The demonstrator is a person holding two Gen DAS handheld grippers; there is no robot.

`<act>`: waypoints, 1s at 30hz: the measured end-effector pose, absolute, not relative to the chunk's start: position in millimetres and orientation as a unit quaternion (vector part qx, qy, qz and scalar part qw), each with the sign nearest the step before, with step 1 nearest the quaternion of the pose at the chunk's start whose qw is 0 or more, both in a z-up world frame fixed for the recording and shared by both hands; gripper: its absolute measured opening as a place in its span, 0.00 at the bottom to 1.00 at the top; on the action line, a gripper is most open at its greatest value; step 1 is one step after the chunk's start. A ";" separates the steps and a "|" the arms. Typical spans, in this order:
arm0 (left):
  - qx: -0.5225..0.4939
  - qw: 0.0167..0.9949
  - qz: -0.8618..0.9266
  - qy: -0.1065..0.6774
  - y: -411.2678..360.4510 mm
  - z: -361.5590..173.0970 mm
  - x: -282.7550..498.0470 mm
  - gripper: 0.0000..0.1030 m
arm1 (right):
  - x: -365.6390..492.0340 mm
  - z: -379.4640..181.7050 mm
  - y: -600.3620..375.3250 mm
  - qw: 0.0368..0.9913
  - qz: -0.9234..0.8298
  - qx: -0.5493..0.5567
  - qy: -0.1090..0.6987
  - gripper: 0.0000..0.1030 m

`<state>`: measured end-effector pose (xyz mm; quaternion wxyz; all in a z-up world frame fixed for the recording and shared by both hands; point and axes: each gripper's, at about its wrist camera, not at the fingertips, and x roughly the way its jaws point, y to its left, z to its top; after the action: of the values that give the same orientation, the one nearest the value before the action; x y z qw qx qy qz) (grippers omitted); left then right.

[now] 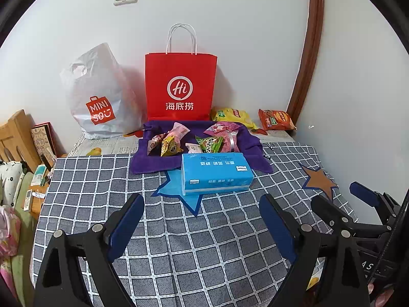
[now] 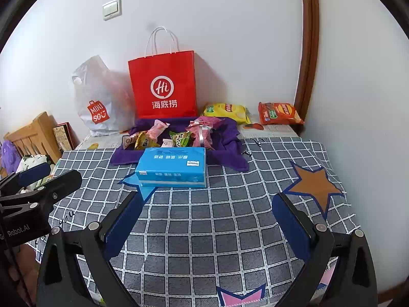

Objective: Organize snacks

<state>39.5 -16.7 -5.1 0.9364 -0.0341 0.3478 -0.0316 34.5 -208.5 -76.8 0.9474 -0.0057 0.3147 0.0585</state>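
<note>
Currently, both tools hover above the checked grey cloth (image 1: 204,243) that covers the surface; neither touches any item. The left tool (image 1: 202,204) stands released, its blue-padded jaws spread wide with only cloth between them; the right tool (image 2: 207,204) likewise stands released, jaws spread wide and bare. In the left wrist view the right tool shows at the right edge; in the right wrist view the left tool shows at the left edge.

A blue tissue pack (image 1: 216,175) lies flat on the cloth, ahead of both tools and well apart from them; it partly covers a blue star printed on the cloth. Just behind it, a purple cloth-lined tray (image 1: 158,163) holds the small snack packets (image 1: 171,143): pink, yellow and green wrappers lie loosely together inside it.

Behind the tray, a red paper bag (image 1: 180,87) with white handles stands upright against the wall; a white plastic bag (image 1: 99,97) slumps to its left. To the right of the red bag, a yellow chip bag (image 1: 234,116) and an orange chip bag (image 1: 276,120) lie flat near the wall, outside the tray; the two are near each other but apart.
</note>
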 end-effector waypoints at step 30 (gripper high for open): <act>-0.034 0.935 -0.033 0.351 -15.1 -6.9 40.7 0.88 | 34.9 -78.5 -210.1 0.947 0.058 -0.004 0.315 0.97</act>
<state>40.7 -15.1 -6.9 0.9353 -0.0340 0.3507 -0.0330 34.9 -210.1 -78.5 0.9472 -0.0040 0.3154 0.0580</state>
